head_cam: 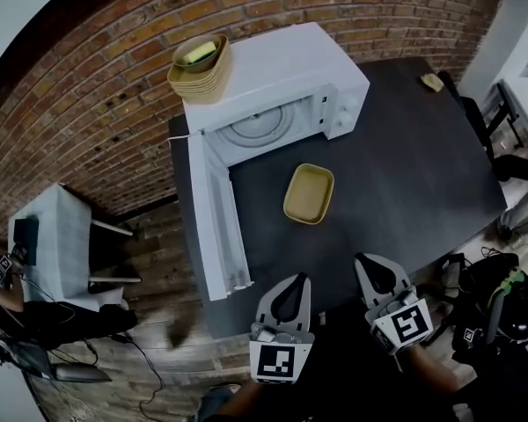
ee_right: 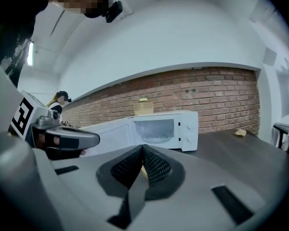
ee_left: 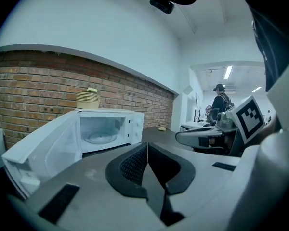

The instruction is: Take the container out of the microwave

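Count by kind, one pass.
One microwave [head_cam: 282, 77], one loose container [head_cam: 309, 193], one stack of containers [head_cam: 201, 70], one dark table [head_cam: 405, 174], one small yellow object [head_cam: 432, 82]; two grippers: left gripper [head_cam: 301, 280], right gripper [head_cam: 363, 260].

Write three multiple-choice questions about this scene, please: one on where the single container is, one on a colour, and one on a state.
1. Where does the single yellow container lie, relative to the microwave?
A. inside it
B. on the floor beside it
C. on the dark table in front of it

2. What colour is the microwave?
A. white
B. black
C. red

3. In what state is the microwave's door?
A. shut
B. wide open
C. taken off

Answers:
1 C: the head view shows the container flat on the table, just outside the open cavity.
2 A: its body and door are white in all three views.
3 B: the door is swung out over the table, and the inside can be seen.
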Tool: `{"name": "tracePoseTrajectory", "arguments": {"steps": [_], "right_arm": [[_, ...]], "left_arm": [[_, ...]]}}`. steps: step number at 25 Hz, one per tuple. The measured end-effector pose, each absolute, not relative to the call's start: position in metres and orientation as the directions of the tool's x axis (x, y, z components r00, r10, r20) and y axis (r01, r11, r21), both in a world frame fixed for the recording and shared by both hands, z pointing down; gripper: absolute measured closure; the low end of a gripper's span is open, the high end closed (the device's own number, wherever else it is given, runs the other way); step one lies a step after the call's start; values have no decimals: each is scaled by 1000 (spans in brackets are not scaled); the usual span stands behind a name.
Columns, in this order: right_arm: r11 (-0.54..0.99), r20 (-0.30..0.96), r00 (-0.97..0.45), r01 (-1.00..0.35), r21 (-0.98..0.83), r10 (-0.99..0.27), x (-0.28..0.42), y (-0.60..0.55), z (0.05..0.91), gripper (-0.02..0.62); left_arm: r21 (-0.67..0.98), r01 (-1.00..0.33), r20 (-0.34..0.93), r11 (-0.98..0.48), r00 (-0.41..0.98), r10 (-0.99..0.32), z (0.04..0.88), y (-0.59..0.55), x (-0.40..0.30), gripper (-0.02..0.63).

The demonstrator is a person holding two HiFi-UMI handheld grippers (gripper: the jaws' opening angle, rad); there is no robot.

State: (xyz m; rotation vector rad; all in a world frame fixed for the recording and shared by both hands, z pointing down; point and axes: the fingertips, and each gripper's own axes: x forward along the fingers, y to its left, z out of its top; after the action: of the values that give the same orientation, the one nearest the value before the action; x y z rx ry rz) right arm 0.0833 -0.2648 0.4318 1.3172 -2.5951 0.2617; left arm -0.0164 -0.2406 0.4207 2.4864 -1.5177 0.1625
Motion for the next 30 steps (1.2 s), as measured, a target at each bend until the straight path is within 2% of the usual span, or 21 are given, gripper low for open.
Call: {"name": "tracePoseTrajectory", "arguments": {"steps": [4,9,18,22,30], "right_arm": [[563,306,-554,-824,-69,-774,92,-264,440,532],[628,255,-594,-775,70,-763,99,-259,420,532],[623,225,-606,-782,3,-763,151,-272,399,532],[655,205,-641,-755,2,-739,156,-275,395,532],[698,230,-695,-712,-83,-682,168,-284,400,532]], "left_arm": [[108,-894,212,-435,448,-868,423,-238,-12,594],[105,-927,201,-360,374,-905,408,-241,-16,594],[75,-945,196,-318,326,-925,388,-243,22,594],[79,-942,194,-327,336,-922,382,-241,45,594],[71,-965,229,-252,261,-938,390,-233,61,594]]}}
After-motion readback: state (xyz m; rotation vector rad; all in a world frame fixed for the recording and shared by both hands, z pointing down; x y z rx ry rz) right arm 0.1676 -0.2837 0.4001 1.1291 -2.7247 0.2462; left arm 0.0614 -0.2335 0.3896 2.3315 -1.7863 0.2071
